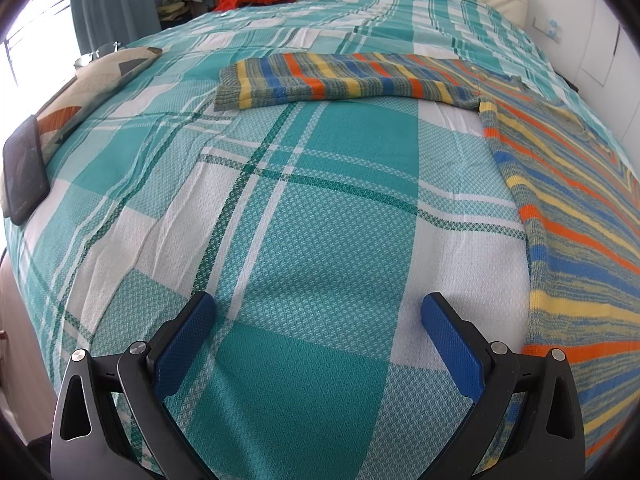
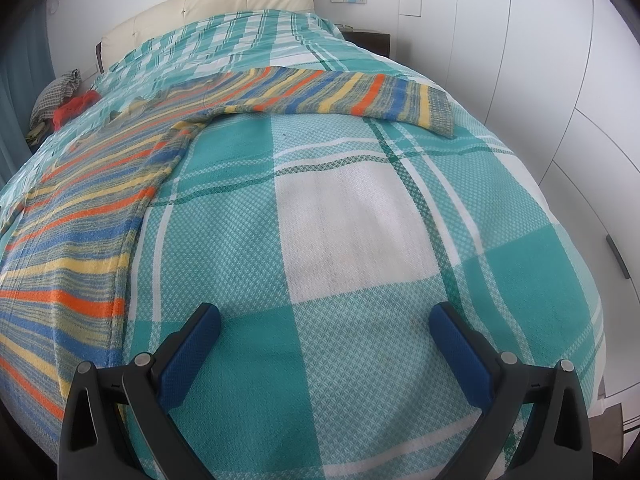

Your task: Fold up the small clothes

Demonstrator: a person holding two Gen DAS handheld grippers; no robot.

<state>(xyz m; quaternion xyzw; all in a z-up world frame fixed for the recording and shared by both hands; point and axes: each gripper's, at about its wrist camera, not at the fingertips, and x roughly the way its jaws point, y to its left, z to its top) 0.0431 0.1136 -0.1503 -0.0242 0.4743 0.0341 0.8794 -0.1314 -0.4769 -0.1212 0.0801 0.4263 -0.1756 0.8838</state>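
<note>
The multicoloured striped knitted sweater (image 1: 580, 208) lies flat on the teal-and-white checked woven bedspread (image 1: 304, 216), its body between the two tools and one sleeve spread out to each side: the left sleeve (image 1: 320, 78) in the left view, the right sleeve (image 2: 360, 98) in the right view, a layout that presents each sleeve for an inward fold. The left gripper (image 1: 318, 308) and the right gripper (image 2: 324, 316) both hover over bare bedspread with jaws spread wide and empty. Judged from this, neither sleeve is folded yet, and each tool stands on its own side, ready to take the sleeve ahead.
</note>
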